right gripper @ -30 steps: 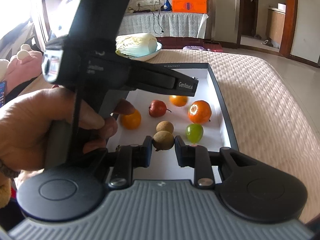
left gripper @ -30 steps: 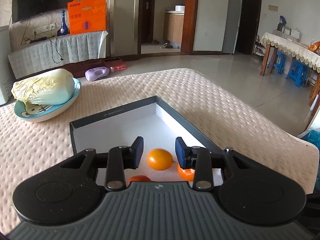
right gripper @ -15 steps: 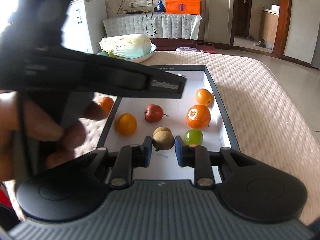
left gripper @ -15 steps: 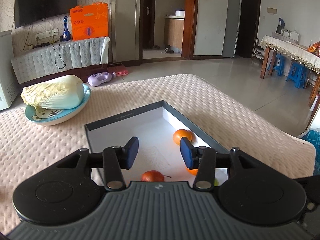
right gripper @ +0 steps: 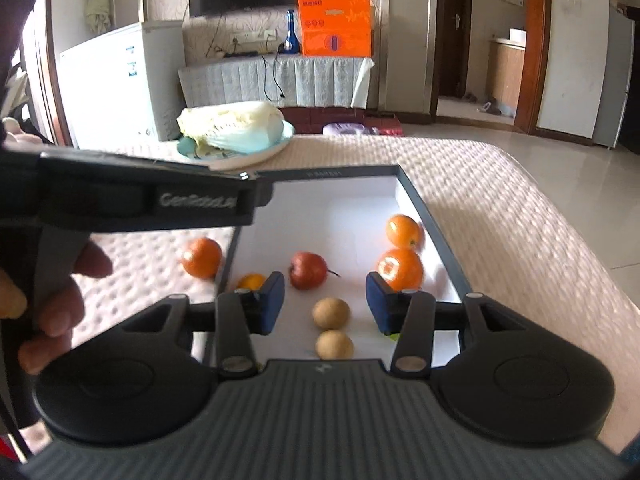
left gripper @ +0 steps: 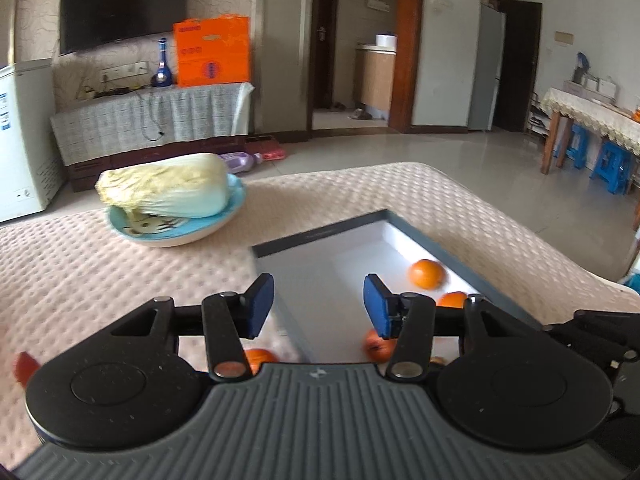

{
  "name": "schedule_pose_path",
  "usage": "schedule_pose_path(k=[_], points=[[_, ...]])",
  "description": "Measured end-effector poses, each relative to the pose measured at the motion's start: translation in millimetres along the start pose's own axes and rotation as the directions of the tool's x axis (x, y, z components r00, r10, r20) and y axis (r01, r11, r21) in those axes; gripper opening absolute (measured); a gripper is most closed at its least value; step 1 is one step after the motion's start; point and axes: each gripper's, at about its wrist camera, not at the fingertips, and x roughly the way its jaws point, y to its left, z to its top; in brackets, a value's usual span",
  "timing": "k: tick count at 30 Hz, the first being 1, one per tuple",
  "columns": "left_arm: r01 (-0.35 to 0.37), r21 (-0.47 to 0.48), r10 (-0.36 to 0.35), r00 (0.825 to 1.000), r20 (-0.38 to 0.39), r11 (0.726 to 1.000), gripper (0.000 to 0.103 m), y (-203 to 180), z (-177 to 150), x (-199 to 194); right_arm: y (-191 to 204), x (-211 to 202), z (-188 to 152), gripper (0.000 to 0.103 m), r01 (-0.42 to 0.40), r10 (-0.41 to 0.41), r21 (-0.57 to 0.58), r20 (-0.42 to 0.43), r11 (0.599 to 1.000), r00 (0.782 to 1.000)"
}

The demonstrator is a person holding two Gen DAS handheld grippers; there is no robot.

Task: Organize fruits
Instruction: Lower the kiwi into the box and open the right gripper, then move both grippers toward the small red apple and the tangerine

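A dark-rimmed white box (right gripper: 412,196) lies on the quilted table. In it lie two oranges (right gripper: 403,231) (right gripper: 400,268), a red fruit (right gripper: 307,275), a small yellow-orange fruit (right gripper: 251,281) and two brown fruits (right gripper: 331,313) (right gripper: 334,345). One orange (right gripper: 201,257) lies on the table left of the box. My right gripper (right gripper: 325,307) is open and empty above the brown fruits. My left gripper (left gripper: 318,311) is open and empty over the box's left wall (left gripper: 298,340); its body shows in the right wrist view (right gripper: 132,204). The outside orange (left gripper: 260,358) sits under its left finger.
A blue plate (left gripper: 176,230) holding a napa cabbage (left gripper: 168,190) stands at the back left of the table. The table's right edge (left gripper: 560,256) drops to the tiled floor. A white freezer (right gripper: 116,84) stands behind the table.
My right gripper opened and let go of the brown fruit, which now lies in the box. My left gripper opened wider and swung left toward the orange outside the box.
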Motion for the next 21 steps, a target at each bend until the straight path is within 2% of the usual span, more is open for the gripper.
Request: schedule_pose_path(k=[6,15,21], points=[[-0.044,-0.021,0.045,0.999,0.016,0.999,0.056,34,-4,-19,28,1,4,0.047,-0.054,0.055,-0.032,0.027,0.998,0.998],[-0.117,-0.040,0.117,0.993,0.005,0.992,0.056,87,-18,-40,77,10,3,0.046,-0.136,0.138,-0.113,0.012,0.984,0.990],[-0.162,-0.050,0.161,0.987,-0.017,0.986,0.056,125,-36,-51,99,25,1,0.046,-0.131,0.129,-0.102,-0.026,0.986,0.991]])
